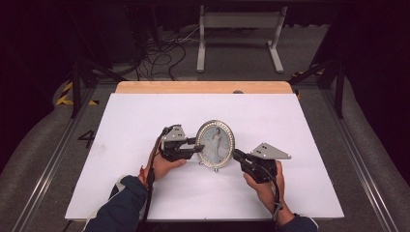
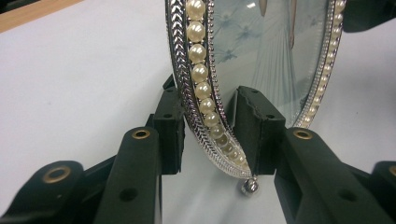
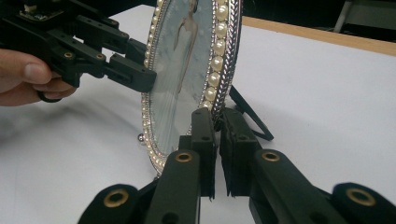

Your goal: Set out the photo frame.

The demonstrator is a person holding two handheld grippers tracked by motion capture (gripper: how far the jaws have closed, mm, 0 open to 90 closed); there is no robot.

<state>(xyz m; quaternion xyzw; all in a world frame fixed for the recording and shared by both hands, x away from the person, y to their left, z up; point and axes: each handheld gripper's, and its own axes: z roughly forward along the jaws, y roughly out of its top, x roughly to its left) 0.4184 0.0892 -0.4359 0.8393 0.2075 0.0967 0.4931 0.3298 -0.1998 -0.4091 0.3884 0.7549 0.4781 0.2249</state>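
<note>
A person sits at the near edge of the table (image 1: pixel 145 193), which has a white top. Two dark blue sleeves (image 1: pixel 123 203) come in from the bottom, and each hand holds a black gripper.

The left gripper (image 1: pixel 197 147) is in the left hand (image 1: pixel 164 166). One jaw is in front of the picture frame (image 1: pixel 215 144) and one jaw is behind it, at the frame's left edge. In the left gripper view, the pearl rim (image 2: pixel 201 74) sits in the gap between the two black pads (image 2: pixel 254 126). The pads are very close to the rim, but I cannot tell if they press on it.

The right gripper (image 1: pixel 235 153) is in the right hand (image 1: pixel 266 188). It has a grey three-cornered plate (image 1: pixel 270 151) on top. Its jaws are pressed almost together, and they pinch the right edge of the frame. In the right gripper view, the rim goes down between the two pads (image 3: pixel 204 135).

The picture frame stands upright on the white top, near the middle, between the two grippers. It is oval and shiny silver, with a ring of pearls. Under the glass is a photo of a person in a long white dress. A small silver ball foot (image 2: pixel 250 186) sits at the bottom. A dark stand leg (image 3: pixel 247 114) props the frame up from behind.

Farther back, a strip of bare wood (image 1: pixel 203 87) runs along the far edge of the table. Beyond it is a grey floor with black cables (image 1: pixel 159 58) and a white metal stand (image 1: pixel 239 34).
</note>
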